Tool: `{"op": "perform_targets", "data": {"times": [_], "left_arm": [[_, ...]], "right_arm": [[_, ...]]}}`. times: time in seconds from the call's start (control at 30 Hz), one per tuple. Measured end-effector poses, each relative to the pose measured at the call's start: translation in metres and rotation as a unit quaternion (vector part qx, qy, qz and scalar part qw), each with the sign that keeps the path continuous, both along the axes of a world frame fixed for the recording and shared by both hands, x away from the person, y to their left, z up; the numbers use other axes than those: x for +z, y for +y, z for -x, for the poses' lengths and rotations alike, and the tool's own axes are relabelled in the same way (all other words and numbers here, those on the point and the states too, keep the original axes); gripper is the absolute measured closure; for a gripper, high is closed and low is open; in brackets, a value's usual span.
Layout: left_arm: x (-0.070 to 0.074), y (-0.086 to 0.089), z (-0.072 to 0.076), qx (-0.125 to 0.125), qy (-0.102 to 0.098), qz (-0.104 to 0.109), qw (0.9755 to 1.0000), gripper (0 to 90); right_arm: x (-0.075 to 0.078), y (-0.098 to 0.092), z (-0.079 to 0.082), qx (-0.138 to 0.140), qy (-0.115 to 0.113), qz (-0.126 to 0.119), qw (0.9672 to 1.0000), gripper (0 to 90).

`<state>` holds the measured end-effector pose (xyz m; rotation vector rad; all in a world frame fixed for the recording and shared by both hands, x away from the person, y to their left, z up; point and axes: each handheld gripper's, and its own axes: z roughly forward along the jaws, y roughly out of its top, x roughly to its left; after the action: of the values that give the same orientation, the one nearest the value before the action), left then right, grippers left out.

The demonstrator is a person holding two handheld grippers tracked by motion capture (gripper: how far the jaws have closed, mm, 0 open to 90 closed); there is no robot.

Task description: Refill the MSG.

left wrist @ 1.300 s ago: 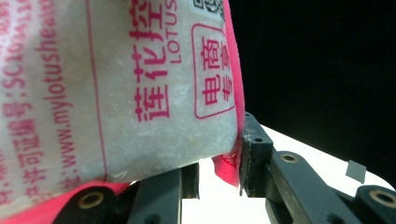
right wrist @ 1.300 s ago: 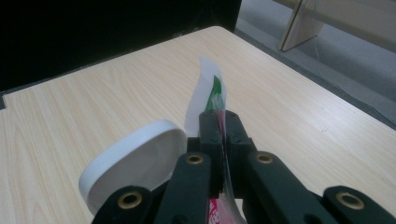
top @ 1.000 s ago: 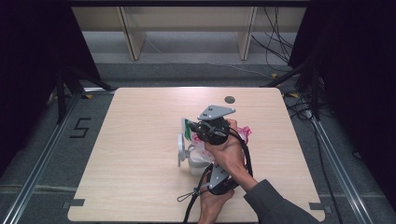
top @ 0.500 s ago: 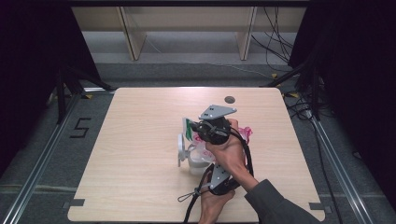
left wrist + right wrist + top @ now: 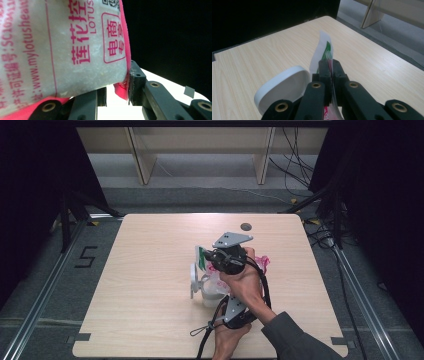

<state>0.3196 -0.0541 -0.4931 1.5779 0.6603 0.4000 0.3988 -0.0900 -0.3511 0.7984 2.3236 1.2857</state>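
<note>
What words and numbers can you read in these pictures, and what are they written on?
"LOTUS" on the pink and white bag, under three big pink Chinese characters.
"www.mylotushealt", cut off, running along the bag's left side.
"SC1034", cut off, near the bag's left edge.
A pink box holds more Chinese characters, partly cut off.
"5" on the grey floor left of the table.

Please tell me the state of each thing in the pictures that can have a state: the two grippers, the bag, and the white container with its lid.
Left gripper: shut on the bag's lower part.
Right gripper: shut on the bag's top edge.
Bag: filled with white grains, held up between both grippers.
White container: standing on the table, open.
Lid: flipped up, standing beside the opening.
</note>
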Motion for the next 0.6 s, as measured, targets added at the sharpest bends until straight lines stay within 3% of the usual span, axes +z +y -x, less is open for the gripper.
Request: {"op": "perform_targets", "data": {"times": [0.17, 0.27, 0.5, 0.6], "left_arm": [[-0.001, 0.0, 0.0, 0.002, 0.001, -0.003, 1.0, 72.5], [-0.002, 0.0, -0.001, 0.002, 0.005, -0.004, 1.0, 72.6], [-0.004, -0.001, -0.003, 0.009, 0.015, -0.018, 0.9997, 72.7], [-0.006, 0.0, -0.004, 0.012, 0.023, -0.027, 0.9993, 72.7]], "right_arm": [[0.001, -0.002, -0.001, 0.003, -0.003, 0.001, 1.0, 89.8], [0.002, -0.003, 0.002, -0.009, 0.006, -0.007, 0.9999, 89.8], [0.003, -0.01, 0.0, -0.003, -0.011, -0.012, 0.9999, 90.0], [0.004, -0.013, 0.002, -0.013, -0.002, -0.028, 0.9995, 90.0]]}}
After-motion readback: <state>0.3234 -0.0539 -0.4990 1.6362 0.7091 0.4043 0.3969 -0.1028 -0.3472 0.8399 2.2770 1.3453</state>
